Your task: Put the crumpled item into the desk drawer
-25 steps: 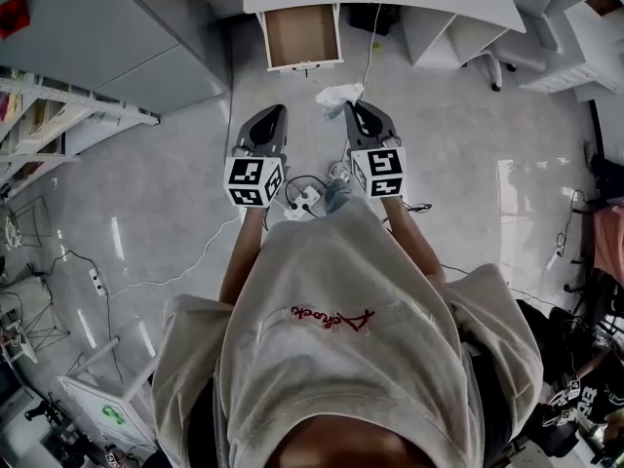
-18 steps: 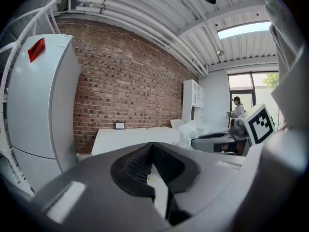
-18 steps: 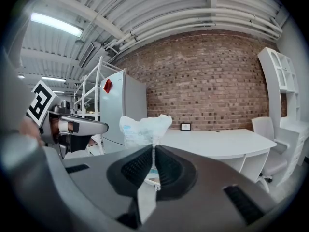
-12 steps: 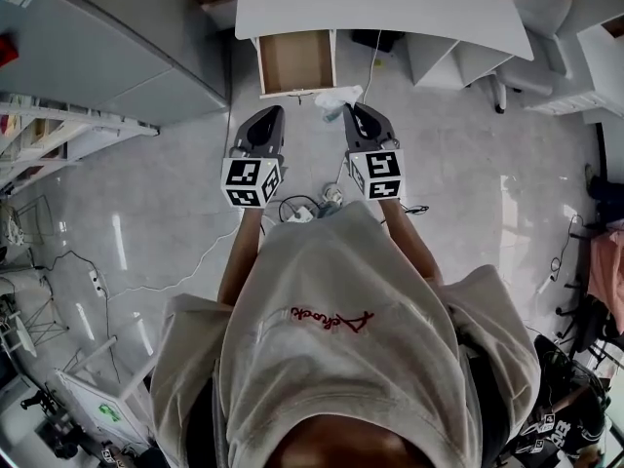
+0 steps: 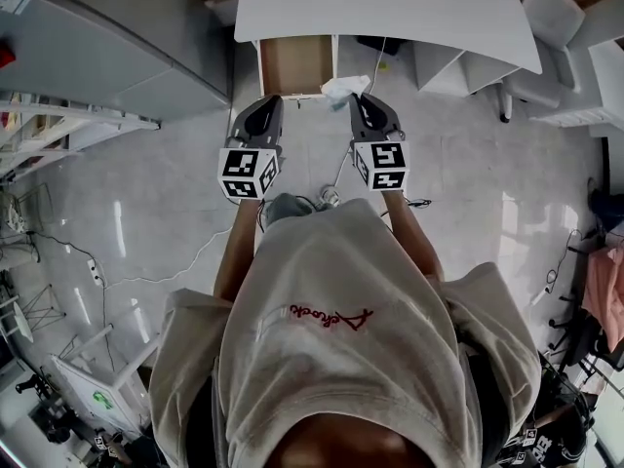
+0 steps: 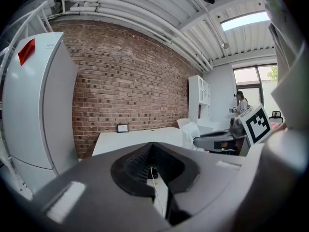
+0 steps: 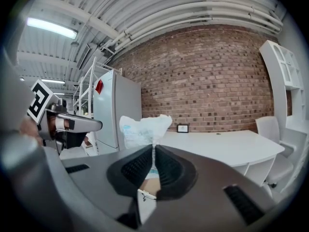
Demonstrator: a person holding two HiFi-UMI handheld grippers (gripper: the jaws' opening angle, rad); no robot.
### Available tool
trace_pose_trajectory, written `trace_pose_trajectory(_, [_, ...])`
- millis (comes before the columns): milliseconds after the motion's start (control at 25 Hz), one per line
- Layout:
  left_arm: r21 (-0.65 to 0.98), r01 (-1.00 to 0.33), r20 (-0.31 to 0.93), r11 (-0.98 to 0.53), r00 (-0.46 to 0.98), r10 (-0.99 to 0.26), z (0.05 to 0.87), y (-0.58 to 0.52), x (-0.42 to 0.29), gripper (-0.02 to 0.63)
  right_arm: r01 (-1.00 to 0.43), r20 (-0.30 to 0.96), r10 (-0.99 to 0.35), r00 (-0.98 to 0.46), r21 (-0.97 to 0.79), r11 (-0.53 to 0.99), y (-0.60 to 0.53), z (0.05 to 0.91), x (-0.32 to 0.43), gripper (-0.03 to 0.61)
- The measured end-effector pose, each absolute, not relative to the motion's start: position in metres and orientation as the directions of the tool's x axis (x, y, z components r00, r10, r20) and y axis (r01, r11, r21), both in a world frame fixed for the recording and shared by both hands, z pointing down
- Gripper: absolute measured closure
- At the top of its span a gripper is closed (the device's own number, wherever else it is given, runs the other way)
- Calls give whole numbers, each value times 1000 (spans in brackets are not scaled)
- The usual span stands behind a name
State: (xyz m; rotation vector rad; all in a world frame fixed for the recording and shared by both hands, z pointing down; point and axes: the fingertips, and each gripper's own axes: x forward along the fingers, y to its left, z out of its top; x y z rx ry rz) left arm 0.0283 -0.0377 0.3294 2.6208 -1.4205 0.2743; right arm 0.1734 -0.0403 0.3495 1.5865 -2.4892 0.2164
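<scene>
Presently, right gripper (image 5: 359,98) clamped on a crumpled white wad (image 5: 342,88) jutting past its tips, near the open brown-bottomed drawer (image 5: 295,63) of a white table (image 5: 390,8); left gripper (image 5: 270,101) closed, empty.

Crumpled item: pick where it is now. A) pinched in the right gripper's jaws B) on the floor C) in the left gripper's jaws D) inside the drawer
A: in the right gripper view the right gripper is shut on the crumpled item, whose white bulk stands above the jaws; the left gripper is shut on nothing.
</scene>
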Motion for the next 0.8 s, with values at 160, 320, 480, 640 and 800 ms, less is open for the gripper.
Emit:
trace_pose_trajectory(160, [48,-850,237,-524,519,-821,332,-37,24,604,-906,242,-876,-417,-34,421,-42,353,175,556])
trace_pose_trajectory(320, [53,-861,238,-506,503,-831,332,-34,18,604,-899,243,-869,-432,-32,437,-43,353,170,557])
trace_pose_trajectory(480, [55,-866,231,-497,496,-837,331,-33,14,604,-893,248,-862,-442,-27,450,-43,354,165,557])
trace_pose_trajectory(640, [61,-870,229,-489,489,-842,334,-33,9,604,-888,250,-858,-449,-21,459,-44,356,157,556])
trace_pose_trajectory(800, [71,-871,225,-486,488,-843,338,-38,3,604,-885,250,-855,-453,-15,465,-47,357,151,557])
